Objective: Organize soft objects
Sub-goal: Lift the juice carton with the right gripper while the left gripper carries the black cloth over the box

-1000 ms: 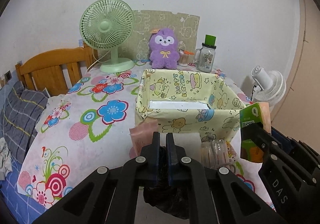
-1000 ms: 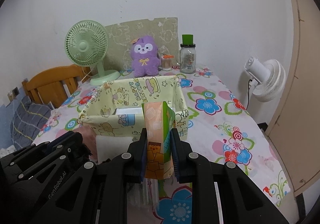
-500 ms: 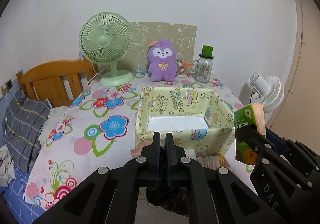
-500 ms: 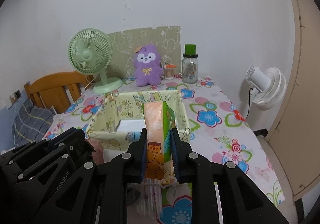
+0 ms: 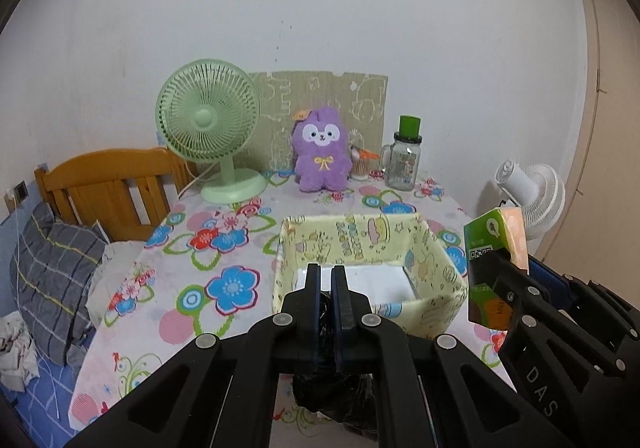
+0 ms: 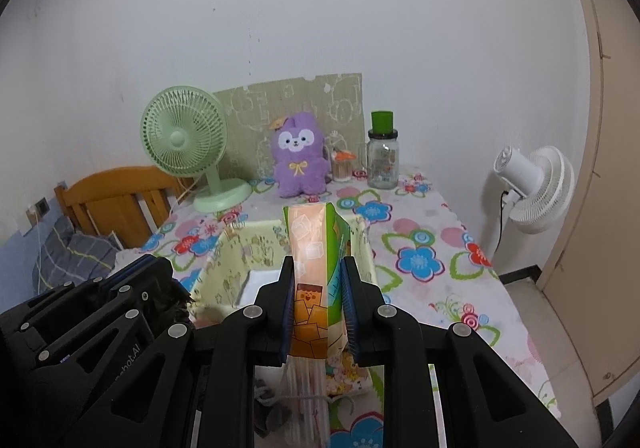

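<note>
Your left tongs (image 5: pixel 325 284) pinch a black bag (image 5: pixel 336 396); your right tongs (image 6: pixel 316 300) clamp a tissue pack (image 6: pixel 314 268), both angled down above the box (image 5: pixel 436 260).

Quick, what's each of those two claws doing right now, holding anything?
Left gripper: shut on a crumpled black bag.
Right gripper: shut on an orange-and-green tissue pack.

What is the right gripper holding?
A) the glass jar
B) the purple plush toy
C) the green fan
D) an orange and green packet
D: the right gripper is shut on the orange and green packet, held upright between its pads above the yellow box, while the purple plush toy sits at the back of the table by the wall.
</note>
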The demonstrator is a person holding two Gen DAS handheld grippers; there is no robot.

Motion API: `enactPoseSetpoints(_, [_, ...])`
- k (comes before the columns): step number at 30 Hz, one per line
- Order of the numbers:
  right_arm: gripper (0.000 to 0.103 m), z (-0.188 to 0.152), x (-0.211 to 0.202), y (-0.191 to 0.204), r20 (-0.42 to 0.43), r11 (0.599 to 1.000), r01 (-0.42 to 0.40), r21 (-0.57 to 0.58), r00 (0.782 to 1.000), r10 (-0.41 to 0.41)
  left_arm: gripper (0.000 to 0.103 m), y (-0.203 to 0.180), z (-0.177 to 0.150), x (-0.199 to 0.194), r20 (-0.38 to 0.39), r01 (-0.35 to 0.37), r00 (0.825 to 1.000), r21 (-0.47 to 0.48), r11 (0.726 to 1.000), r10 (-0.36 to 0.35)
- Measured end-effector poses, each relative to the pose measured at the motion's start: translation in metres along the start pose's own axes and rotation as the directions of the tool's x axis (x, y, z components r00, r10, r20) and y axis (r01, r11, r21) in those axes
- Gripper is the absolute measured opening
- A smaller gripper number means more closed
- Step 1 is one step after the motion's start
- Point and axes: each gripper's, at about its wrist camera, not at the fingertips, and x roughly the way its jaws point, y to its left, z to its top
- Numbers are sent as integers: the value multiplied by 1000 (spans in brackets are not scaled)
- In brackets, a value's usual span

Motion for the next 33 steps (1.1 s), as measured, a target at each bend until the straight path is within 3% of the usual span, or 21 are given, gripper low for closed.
enactPoseSetpoints(20, [24, 32, -7, -12, 41, 1000, 16, 17, 999, -17, 2, -15, 32, -4, 51, 26, 998, 19, 999, -27])
enactPoseSetpoints(33, [24, 42, 17, -14, 24, 1000, 7, 21, 1000, -8, 2, -13, 45, 17, 43, 30, 999, 10, 999, -30])
